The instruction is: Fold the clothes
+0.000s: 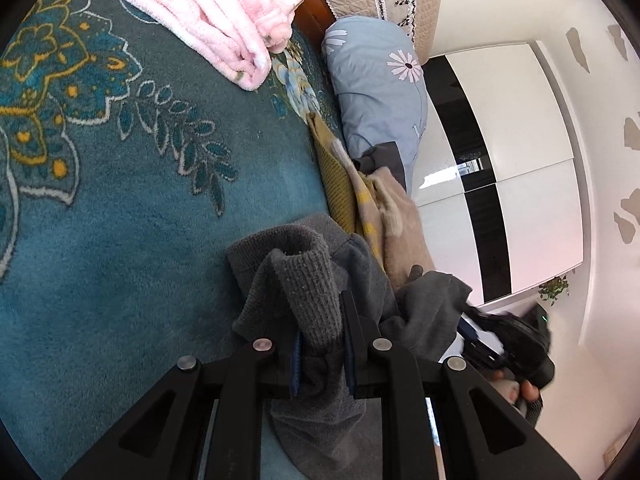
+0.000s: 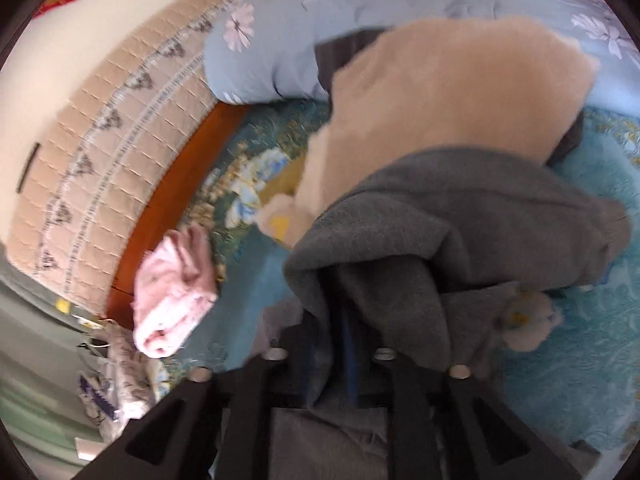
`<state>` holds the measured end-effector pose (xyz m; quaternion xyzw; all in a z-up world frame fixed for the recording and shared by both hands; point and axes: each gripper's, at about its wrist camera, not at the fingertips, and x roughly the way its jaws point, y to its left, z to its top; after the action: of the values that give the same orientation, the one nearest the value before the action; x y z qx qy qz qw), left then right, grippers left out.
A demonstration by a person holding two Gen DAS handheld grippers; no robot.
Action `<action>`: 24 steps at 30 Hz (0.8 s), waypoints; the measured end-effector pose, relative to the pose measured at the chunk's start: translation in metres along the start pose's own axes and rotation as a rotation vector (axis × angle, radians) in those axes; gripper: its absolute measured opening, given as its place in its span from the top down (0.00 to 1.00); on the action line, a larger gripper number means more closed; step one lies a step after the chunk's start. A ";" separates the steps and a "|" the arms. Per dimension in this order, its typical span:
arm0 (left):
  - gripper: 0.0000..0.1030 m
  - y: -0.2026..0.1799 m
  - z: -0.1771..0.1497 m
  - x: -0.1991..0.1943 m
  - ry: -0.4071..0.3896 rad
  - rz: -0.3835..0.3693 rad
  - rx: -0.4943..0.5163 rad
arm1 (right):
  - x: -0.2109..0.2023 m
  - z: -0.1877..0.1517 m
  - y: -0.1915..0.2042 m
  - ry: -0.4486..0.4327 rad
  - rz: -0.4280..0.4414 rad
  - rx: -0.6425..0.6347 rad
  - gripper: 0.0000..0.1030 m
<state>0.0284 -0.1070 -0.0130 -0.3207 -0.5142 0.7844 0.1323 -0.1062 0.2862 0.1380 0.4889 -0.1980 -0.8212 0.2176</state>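
My left gripper (image 1: 320, 344) is shut on the ribbed cuff of a dark grey sweater (image 1: 312, 280), lifted above the teal bedspread (image 1: 120, 220). My right gripper (image 2: 340, 344) is shut on another part of the same grey sweater (image 2: 440, 220), which drapes over its fingers and hides them. The right gripper also shows in the left wrist view (image 1: 504, 340), held by a hand at the lower right. A beige fleece garment (image 2: 440, 100) and a mustard knit (image 1: 334, 176) lie in a heap just beyond the sweater.
A folded pink garment (image 1: 216, 12) lies on the bedspread near the headboard (image 2: 100, 152); it also shows in the right wrist view (image 2: 172, 288). A light blue flowered pillow (image 1: 380, 92) lies behind the heap. A white wardrobe (image 1: 520, 160) stands beside the bed.
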 end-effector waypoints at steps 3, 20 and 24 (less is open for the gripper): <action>0.84 0.000 0.000 -0.001 0.002 -0.002 -0.002 | -0.039 -0.010 -0.004 -0.068 -0.012 -0.061 0.55; 0.84 -0.003 -0.003 0.008 0.036 -0.005 0.017 | 0.055 -0.042 -0.093 0.106 -0.306 0.071 0.54; 0.84 -0.004 -0.003 0.010 0.046 -0.009 0.022 | 0.064 -0.042 -0.085 0.093 -0.282 0.048 0.77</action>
<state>0.0221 -0.0971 -0.0136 -0.3348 -0.5038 0.7819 0.1511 -0.1100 0.3164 0.0279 0.5545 -0.1369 -0.8150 0.0974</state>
